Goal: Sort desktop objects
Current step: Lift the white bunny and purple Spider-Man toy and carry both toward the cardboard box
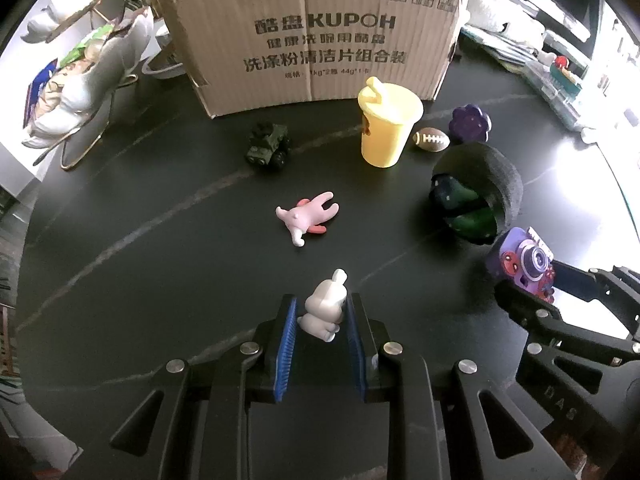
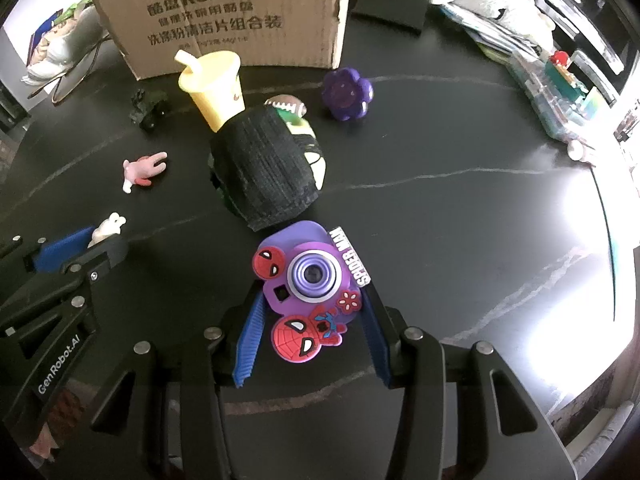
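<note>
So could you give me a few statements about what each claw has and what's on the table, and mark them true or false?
1. The left claw grips a white rabbit figure. True.
2. The right claw is empty. False: it holds a purple toy camera.
3. The yellow cup lies tipped over. False: it stands upright.
4. A pink rabbit lies on the table. True.
5. The toy truck is red. False: it is dark green.

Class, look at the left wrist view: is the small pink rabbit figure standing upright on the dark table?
No, the small pink rabbit figure lies flat on the dark table, its ears pointing toward the yellow cup.
</note>
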Tool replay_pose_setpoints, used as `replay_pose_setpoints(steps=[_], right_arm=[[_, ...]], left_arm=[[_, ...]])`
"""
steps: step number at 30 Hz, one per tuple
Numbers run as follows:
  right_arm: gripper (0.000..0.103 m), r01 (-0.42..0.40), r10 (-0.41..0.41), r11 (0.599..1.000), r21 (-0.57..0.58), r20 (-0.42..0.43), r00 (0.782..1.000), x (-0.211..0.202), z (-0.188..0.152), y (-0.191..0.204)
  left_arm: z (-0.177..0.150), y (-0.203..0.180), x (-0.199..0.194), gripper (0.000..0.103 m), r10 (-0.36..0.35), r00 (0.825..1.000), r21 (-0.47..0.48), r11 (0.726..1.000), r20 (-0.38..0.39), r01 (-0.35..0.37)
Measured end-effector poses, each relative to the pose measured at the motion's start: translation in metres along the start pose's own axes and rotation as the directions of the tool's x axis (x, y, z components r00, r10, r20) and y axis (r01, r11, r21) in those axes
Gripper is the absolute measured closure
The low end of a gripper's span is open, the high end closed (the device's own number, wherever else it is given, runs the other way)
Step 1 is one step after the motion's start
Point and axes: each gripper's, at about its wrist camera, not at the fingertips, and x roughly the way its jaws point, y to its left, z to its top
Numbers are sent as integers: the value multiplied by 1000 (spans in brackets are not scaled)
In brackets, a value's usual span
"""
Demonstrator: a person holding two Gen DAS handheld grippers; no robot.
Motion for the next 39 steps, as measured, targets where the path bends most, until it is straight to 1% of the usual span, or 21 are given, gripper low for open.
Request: replay_pose_setpoints(steps=[12, 18, 25, 33, 39], right_arm=[[60, -4, 4, 1000, -8, 34, 999, -15, -3, -11], [60, 0, 1, 1000, -21, 51, 999, -26, 8, -11], [60, 22, -20, 999, -32, 79, 997, -40, 21, -11], [60, 18, -15, 998, -52, 53, 998, -39, 29, -5], [60, 20, -17, 998, -67, 55, 998, -45, 43, 0]], left_arm=[[-4, -15, -31, 81, 13, 1000, 4, 1000, 26, -13], [-5, -20, -51, 81, 22, 999, 8, 1000, 46, -22], [6, -16, -60, 81, 20, 998, 6, 1000, 54, -21], [19, -9, -60, 81, 14, 999, 7, 1000, 41, -14], [31, -3, -63, 81, 23, 999, 8, 1000, 39, -24]])
